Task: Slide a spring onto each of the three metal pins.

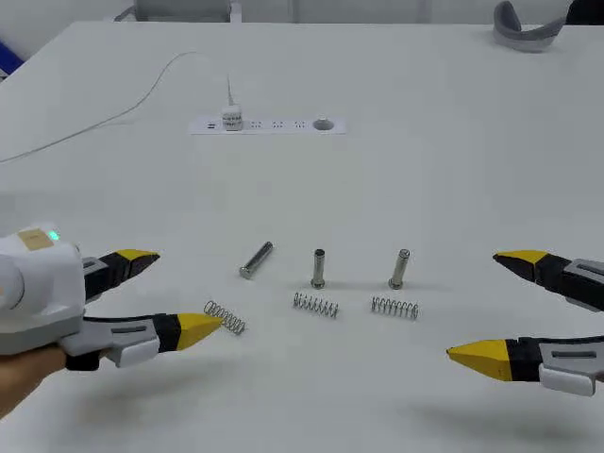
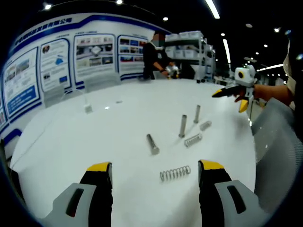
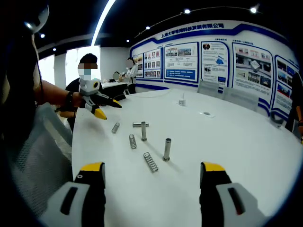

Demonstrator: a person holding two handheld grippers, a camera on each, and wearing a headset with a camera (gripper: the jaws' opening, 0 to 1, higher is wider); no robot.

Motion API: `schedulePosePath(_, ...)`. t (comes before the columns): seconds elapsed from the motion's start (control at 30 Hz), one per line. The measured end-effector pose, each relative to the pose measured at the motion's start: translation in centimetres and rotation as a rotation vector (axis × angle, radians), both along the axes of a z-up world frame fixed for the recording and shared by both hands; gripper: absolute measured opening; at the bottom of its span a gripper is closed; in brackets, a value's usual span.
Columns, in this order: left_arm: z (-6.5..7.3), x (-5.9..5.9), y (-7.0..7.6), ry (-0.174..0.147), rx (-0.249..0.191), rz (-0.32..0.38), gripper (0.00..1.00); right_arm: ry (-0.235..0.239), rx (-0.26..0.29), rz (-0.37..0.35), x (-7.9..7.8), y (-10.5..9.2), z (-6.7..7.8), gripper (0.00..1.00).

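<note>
Currently, left gripper: jaws spread wide, we see nothing gripped; held above table.
left spring: flat on table, between the left jaw tips, touching neither in the left gripper view.
right gripper: jaws wide apart, empty, well right of the parts.
left pin: lying on its side.
middle pin, right pin: standing upright, bare.
middle spring, right spring: each lying just in front of its pin, apart from it.
power strip: far side, behind the pins.
</note>
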State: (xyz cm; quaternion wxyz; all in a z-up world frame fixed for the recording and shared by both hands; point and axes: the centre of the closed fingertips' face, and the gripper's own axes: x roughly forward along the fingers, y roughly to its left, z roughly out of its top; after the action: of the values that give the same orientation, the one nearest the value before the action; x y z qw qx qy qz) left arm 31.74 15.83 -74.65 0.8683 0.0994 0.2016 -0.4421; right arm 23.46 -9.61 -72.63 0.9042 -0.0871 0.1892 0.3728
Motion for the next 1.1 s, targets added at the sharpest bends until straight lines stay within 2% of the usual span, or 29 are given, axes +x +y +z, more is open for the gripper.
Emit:
schedulePosePath(0.43, 0.5, 3.2, -2.4, -0.02, 0.055, -0.043, 0.7, -0.002, 0.001, -0.007, 0.0, 0.0, 0.0, 0.84)
schedulePosePath(0.67, 0.4, 4.2, -3.8, -0.024, 0.09, -0.066, 0.65, -0.003, 0.002, -0.012, 0.0, -0.1, 0.0, 0.83)
schedulePosePath(0.83, 0.3, 4.8, -4.6, -0.014, 0.112, -0.066, 0.58, -0.004, 0.0, -0.013, 0.1, -0.1, 0.0, 0.83)
schedulePosePath(1.1, -0.5, 5.5, -5.4, 0.028, 0.159, -0.061, 0.5, -0.004, -0.001, -0.011, 0.1, -0.1, 0.0, 0.83)
